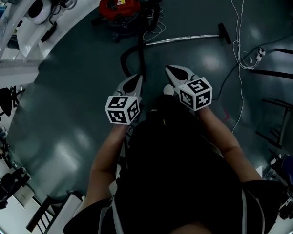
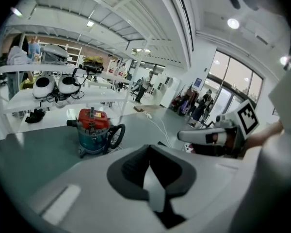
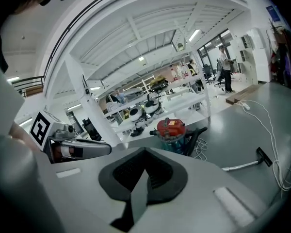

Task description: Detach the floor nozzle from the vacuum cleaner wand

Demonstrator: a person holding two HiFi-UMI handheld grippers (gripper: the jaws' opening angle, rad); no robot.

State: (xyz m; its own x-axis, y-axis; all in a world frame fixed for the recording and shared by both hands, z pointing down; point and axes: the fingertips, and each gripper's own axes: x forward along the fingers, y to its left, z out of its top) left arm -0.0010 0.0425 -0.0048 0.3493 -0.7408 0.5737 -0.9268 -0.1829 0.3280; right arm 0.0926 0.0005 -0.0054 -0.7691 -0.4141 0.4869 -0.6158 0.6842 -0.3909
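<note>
Left gripper (image 1: pixel 136 79) and right gripper (image 1: pixel 171 71) are held side by side, apart, over the grey floor (image 1: pixel 63 111), each with its jaws closed together and nothing between them. The black floor nozzle (image 1: pixel 224 33) sits at the right end of the metal wand (image 1: pixel 185 38), which lies flat on the floor well ahead of both grippers, right of the red vacuum cleaner (image 1: pixel 121 8). A black hose (image 1: pixel 136 57) loops near the left gripper, and a white cable (image 1: pixel 240 48) lies just beside the nozzle.
</note>
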